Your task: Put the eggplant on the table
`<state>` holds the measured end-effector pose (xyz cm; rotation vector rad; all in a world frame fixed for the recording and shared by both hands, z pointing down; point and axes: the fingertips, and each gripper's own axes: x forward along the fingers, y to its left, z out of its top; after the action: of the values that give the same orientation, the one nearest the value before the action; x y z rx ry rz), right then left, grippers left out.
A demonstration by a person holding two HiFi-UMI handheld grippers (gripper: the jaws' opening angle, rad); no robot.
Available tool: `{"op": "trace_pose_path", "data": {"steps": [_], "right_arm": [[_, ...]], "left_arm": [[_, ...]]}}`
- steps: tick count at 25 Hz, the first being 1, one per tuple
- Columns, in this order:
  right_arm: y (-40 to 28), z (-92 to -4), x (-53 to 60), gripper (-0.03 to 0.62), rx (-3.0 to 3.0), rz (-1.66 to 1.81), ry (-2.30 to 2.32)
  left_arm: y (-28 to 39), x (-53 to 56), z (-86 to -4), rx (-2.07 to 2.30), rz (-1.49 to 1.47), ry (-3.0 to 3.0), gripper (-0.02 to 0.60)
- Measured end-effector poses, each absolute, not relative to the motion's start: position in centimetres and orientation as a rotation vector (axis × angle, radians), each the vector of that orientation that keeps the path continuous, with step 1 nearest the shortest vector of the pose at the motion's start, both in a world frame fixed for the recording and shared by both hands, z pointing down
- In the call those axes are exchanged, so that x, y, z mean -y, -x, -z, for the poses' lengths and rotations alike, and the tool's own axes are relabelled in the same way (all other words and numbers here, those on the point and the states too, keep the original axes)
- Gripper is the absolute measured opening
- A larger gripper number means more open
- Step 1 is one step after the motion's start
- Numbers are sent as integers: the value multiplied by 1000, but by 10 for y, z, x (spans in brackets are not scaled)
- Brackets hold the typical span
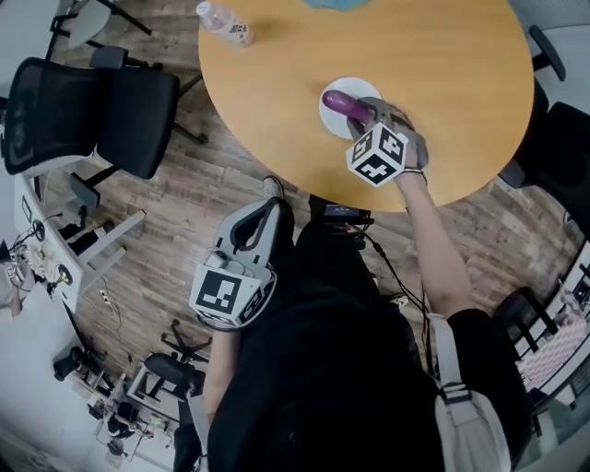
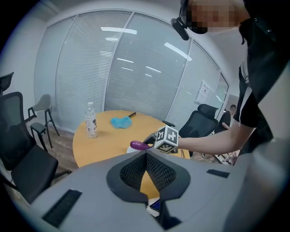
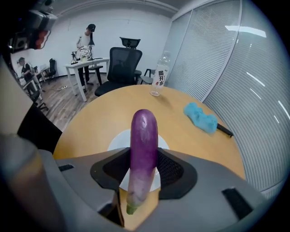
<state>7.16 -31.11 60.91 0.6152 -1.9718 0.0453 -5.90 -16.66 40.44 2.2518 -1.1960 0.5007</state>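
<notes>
A long purple eggplant (image 3: 142, 154) with a pale green stem end is clamped between the jaws of my right gripper (image 3: 144, 170), pointing away from the camera. It hangs just over a white plate (image 3: 118, 139) on the round wooden table (image 3: 97, 118). From the head view the eggplant (image 1: 343, 103) lies over the plate (image 1: 330, 118), held by the right gripper (image 1: 369, 115). My left gripper (image 1: 256, 226) is low beside my leg, off the table, its jaws together with nothing between them. In the left gripper view the eggplant (image 2: 139, 145) shows far off.
A water bottle (image 1: 225, 23) stands at the table's far left and a blue cloth (image 3: 200, 116) with a dark pen (image 3: 224, 130) lies at the far side. Black office chairs (image 1: 88, 115) surround the table. People stand by a desk (image 3: 84, 63) in the background.
</notes>
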Motion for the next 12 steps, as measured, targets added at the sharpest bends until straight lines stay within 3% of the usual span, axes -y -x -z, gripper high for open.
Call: {"op": "trace_pose_path", "data": {"steps": [12], "right_arm": [[-69, -635, 319, 189, 1881, -49, -540]], "left_arm": [[63, 163, -411, 1195, -528, -2237, 12]]}}
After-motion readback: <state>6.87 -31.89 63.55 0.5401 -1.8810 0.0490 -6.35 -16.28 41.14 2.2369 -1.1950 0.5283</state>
